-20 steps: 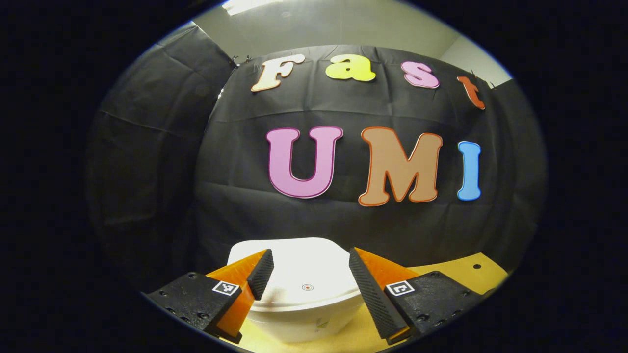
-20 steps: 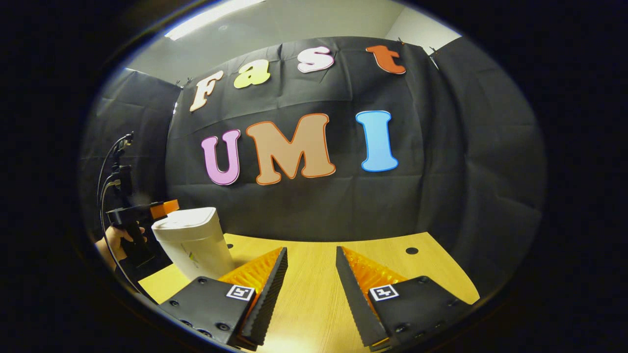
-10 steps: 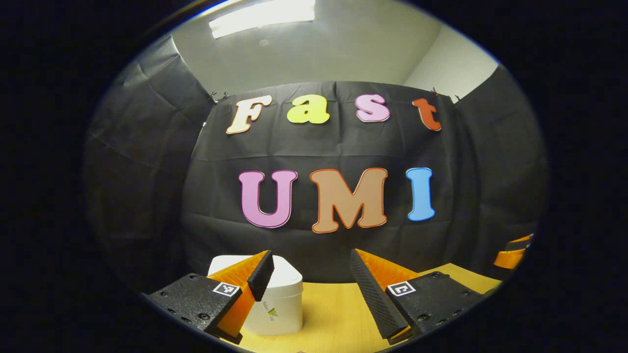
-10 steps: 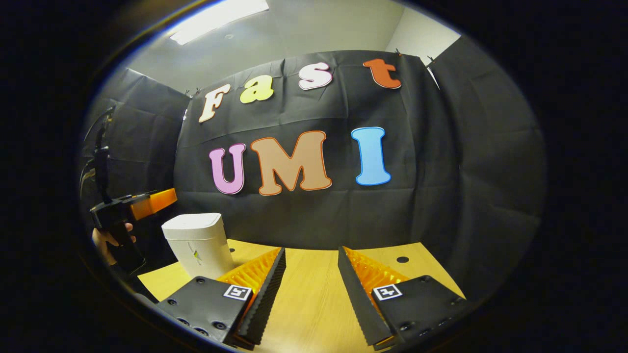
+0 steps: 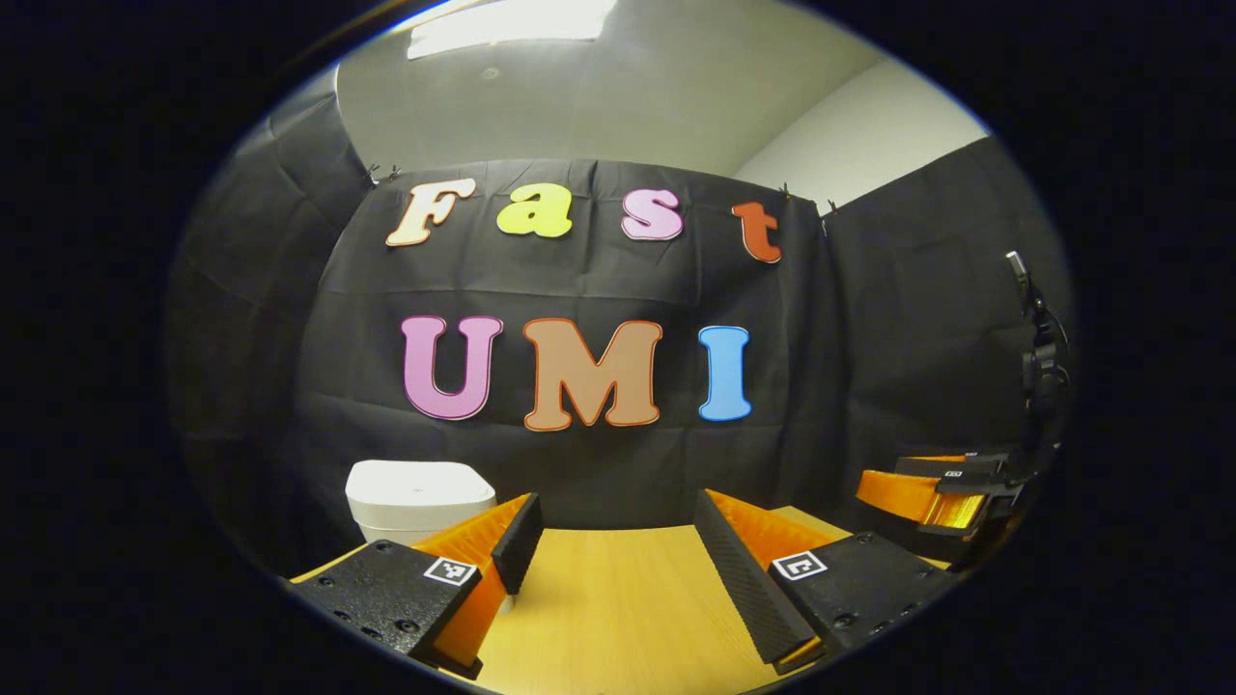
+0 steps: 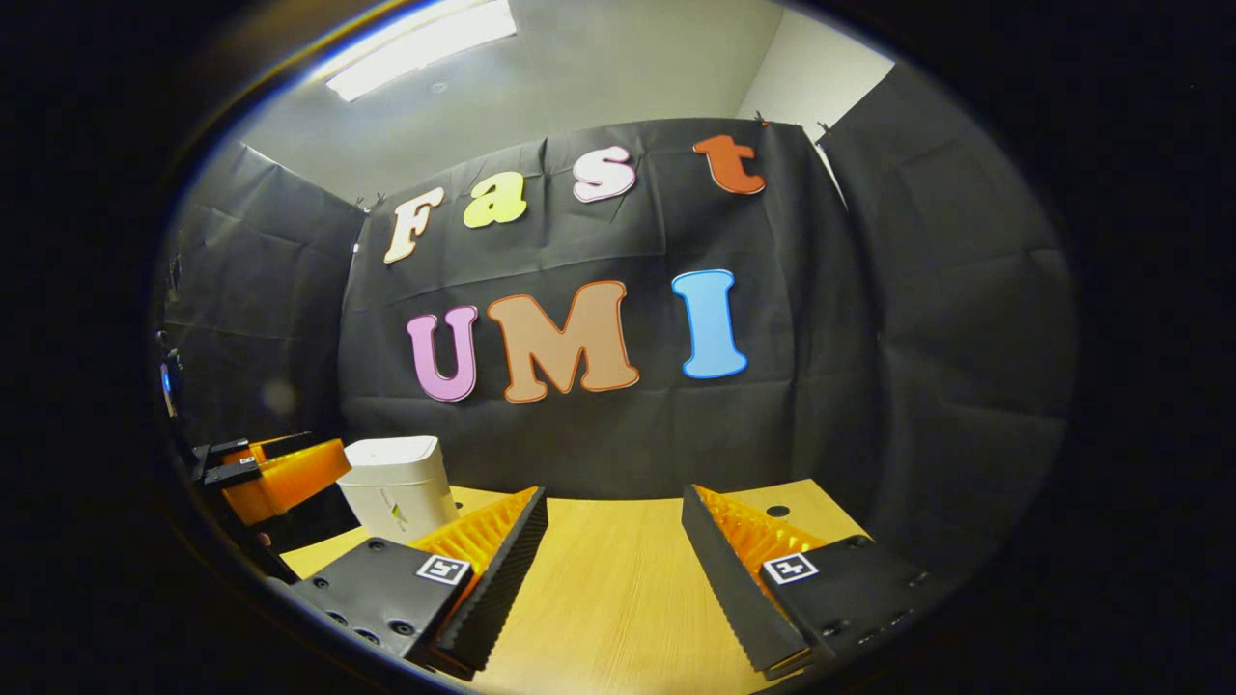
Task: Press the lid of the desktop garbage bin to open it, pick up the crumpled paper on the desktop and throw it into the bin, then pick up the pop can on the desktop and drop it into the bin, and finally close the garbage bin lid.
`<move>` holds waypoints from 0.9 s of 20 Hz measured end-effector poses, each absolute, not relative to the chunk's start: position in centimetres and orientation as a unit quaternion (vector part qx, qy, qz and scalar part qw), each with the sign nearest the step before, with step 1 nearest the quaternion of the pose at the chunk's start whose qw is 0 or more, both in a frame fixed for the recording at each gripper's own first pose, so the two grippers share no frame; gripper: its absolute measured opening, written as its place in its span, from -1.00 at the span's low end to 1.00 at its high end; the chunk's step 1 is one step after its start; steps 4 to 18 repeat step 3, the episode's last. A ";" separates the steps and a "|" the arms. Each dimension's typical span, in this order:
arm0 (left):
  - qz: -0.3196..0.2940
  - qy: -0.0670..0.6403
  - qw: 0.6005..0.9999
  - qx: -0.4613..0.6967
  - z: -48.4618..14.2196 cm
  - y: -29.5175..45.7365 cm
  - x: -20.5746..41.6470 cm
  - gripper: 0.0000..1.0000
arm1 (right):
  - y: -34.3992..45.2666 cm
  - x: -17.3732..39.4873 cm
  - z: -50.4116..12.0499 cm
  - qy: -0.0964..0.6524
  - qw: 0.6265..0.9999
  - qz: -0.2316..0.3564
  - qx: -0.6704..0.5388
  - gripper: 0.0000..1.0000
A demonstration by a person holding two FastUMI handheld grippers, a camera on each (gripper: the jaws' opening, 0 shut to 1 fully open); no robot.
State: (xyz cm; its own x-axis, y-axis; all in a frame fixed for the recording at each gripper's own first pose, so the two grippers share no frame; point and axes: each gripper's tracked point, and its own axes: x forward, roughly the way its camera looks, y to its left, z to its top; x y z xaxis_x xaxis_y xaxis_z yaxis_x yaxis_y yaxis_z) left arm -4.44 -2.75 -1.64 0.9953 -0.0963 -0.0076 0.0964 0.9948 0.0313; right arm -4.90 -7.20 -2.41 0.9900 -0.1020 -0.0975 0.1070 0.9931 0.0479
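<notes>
On the desk (image 5: pixel 618 598), far-left corner: bin (image 5: pixel 417 500), white, lid down and flat, upright, standing close to the black cloth wall (image 5: pixel 579 463). Same bin (image 6: pixel 398 486) in right gripper view, left of centre, small logo on its front face.

Left gripper (image 5: pixel 613 545): fingers spread wide, nothing between them, just bare wood desk. Hovers above desk, pointing at back wall. Its left finger overlaps the bin's lower right edge in left gripper view; contact or just in front, can't tell. Bin sits left of the gap, not inside it.

Right gripper (image 6: pixel 613 541): also spread wide, empty, bare desk (image 6: pixel 618 579) in the gap. Pointing at back wall, bin well off to its left. Small dark hole (image 6: pixel 777 510) in desktop beyond its right finger.

Cross-views: right gripper (image 5: pixel 927 497) shows at the right edge of left gripper view, side-on, above the desk's right side, cables (image 5: pixel 1038 357) rising behind it. Left gripper (image 6: pixel 280 478) shows at the left edge of right gripper view, side-on, just beside the bin, on the bin's left; touching or not, can't tell from this angle.

Both grippers level-ish, near desk height, well apart from each other, desk between them.

Ceiling light (image 6: pixel 420 48) on overhead, grey ceiling above the cloth.
</notes>
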 end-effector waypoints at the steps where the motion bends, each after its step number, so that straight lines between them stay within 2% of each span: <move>1: -0.049 0.006 0.999 0.012 -1.8 -2.6 -4.7 0.89 | -7.1 -5.3 -2.1 0.040 0.997 -0.059 0.027 0.89; 2: -0.046 0.009 0.999 0.013 -1.9 -2.1 -4.9 0.99 | -7.2 -5.4 -1.9 0.033 0.997 -0.066 0.026 0.90; 3: -0.045 0.012 0.999 0.011 -1.9 -1.9 -4.8 0.90 | -7.1 -5.8 -1.8 0.029 0.997 -0.071 0.024 0.89; 18: -0.045 0.012 0.999 0.011 -1.9 -1.9 -4.8 0.90 | -7.1 -5.8 -1.8 0.029 0.997 -0.071 0.024 0.89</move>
